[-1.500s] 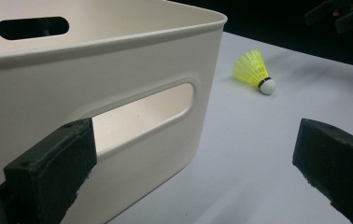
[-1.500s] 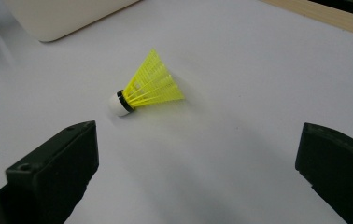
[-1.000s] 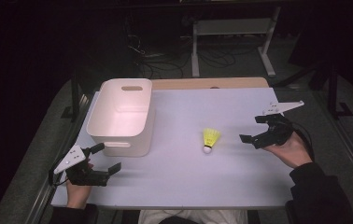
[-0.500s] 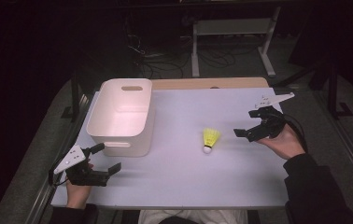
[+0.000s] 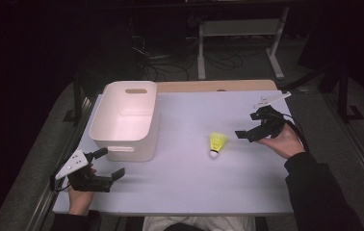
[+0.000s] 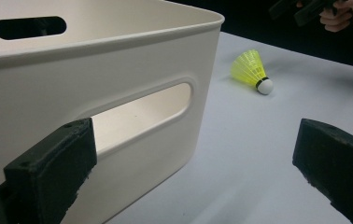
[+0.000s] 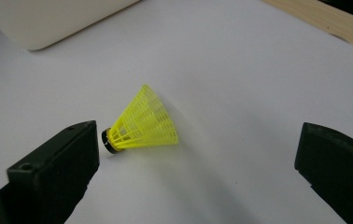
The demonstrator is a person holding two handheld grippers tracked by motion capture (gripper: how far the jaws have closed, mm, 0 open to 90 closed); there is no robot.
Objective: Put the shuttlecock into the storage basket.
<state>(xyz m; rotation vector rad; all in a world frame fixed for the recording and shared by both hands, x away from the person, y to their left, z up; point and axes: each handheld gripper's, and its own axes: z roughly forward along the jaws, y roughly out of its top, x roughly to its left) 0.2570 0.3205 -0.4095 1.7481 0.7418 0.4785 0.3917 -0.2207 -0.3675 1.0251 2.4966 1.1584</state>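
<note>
Yellow shuttlecock [image 5: 216, 143] on table, right gripper [image 5: 248, 131] just beside, jaws apart

No legible text, label, brand, number or sign found. The white basket [image 5: 124, 120], the yellow shuttlecock [image 5: 216, 143] and the worktop [image 5: 194, 183] carry no readable markings in any view.
</note>
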